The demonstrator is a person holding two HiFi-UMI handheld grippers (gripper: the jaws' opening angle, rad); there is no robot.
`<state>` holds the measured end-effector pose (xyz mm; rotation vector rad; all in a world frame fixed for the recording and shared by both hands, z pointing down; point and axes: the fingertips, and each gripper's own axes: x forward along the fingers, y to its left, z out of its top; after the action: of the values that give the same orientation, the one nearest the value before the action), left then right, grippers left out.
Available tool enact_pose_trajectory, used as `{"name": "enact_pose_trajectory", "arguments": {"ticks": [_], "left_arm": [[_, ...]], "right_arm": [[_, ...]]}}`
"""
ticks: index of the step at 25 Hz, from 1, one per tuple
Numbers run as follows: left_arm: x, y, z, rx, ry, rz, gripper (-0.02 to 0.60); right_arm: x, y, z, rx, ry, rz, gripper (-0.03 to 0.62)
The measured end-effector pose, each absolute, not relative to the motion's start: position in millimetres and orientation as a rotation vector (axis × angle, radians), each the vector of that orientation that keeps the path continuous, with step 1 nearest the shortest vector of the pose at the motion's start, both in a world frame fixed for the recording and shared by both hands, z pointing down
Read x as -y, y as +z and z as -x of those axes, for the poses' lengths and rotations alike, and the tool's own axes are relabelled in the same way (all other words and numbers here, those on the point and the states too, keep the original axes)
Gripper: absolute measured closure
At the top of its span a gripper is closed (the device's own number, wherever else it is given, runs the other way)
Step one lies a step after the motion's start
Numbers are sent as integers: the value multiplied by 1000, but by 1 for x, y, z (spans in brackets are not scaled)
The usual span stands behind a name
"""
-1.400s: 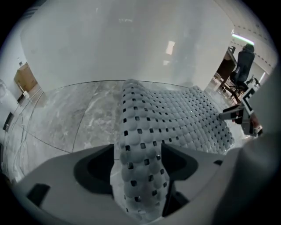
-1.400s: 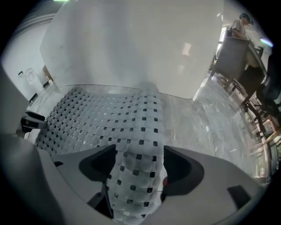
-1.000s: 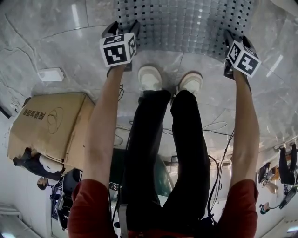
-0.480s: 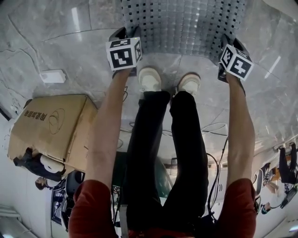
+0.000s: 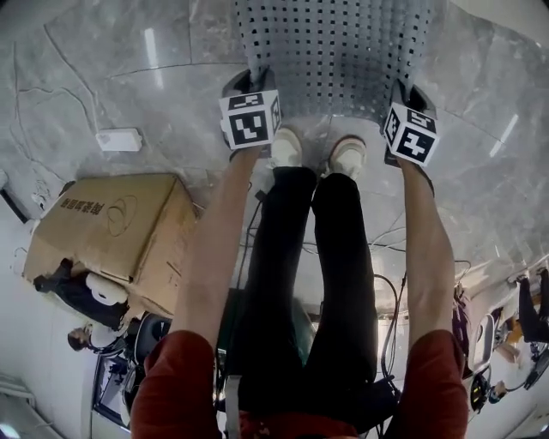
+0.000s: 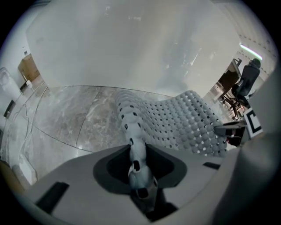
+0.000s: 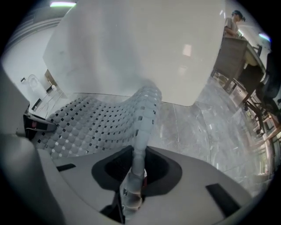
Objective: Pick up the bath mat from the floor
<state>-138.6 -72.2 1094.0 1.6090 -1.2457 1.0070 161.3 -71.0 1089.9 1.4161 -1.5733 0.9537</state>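
Bright, even indoor light; strong fisheye warp.
Glossy floor [image 5: 129,77] throws streak glare, esp. head view's top left & right edge. Gripper views: black round vignette w/ bent edges, wall [image 6: 131,44] washed out; strip light [image 7: 62,4] flares; mat [image 6: 175,123] sharp far off, blurry up close.

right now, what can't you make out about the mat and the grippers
- Head view: the far end of the bath mat is cut off by the top edge.
- Head view: the marker cubes hide both grippers' jaws. In their own views, the left gripper and right gripper are closing with the mat's edge between the jaws.
- Head view: the print on the cardboard box is too small to read.
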Motion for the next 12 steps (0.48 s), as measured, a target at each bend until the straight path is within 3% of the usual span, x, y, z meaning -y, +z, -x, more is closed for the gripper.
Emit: {"name": "enact_pose_trajectory", "arguments": {"ticks": [12], "left_arm": [[94,925,130,1338,924,-1673,485]], "right_arm": [[92,918,-147,1672,871,-1514,522]]}}
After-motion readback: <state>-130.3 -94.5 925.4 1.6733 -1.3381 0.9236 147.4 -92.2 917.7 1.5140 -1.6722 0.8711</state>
